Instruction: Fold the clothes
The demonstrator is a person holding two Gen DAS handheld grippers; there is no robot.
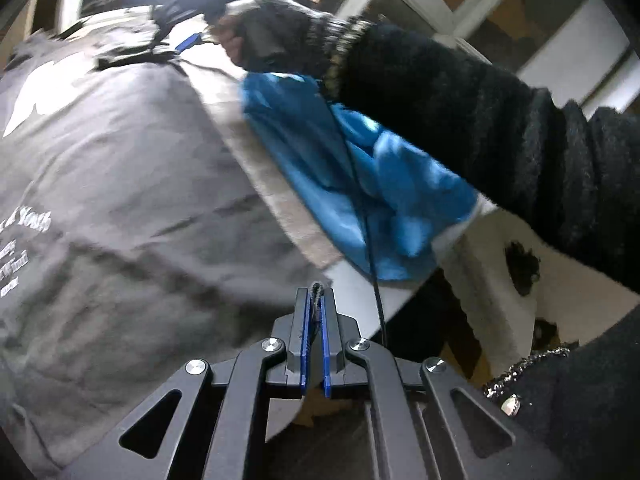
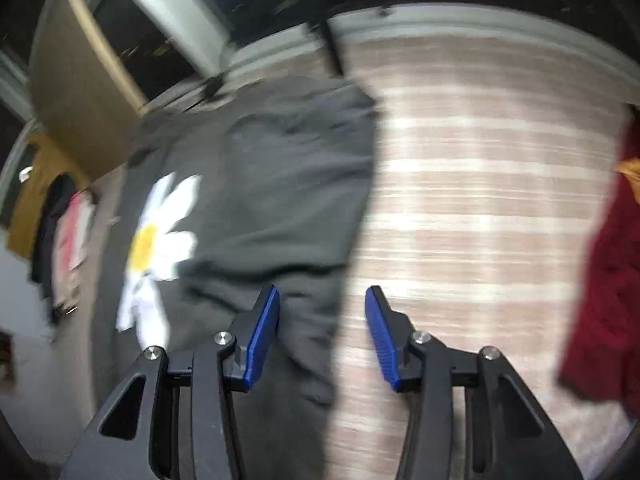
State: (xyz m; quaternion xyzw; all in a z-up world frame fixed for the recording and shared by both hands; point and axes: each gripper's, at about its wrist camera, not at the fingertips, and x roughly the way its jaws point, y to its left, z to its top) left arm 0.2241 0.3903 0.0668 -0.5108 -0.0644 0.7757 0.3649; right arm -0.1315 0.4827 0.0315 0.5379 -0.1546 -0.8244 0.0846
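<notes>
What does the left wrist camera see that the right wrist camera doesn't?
Only the left wrist view shows a blue cloth, a person's black sleeve, white writing on the shirt, and the left gripper pinching a dark edge of fabric. Only the right wrist view shows a daisy print, a red garment, and the open right gripper. Both show the grey shirt.

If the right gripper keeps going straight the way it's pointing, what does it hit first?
Probably the right edge of the dark grey shirt, which runs between the open jaws of the right gripper; the striped beige tabletop lies beside it. Depth is unclear in this blurred view.
</notes>
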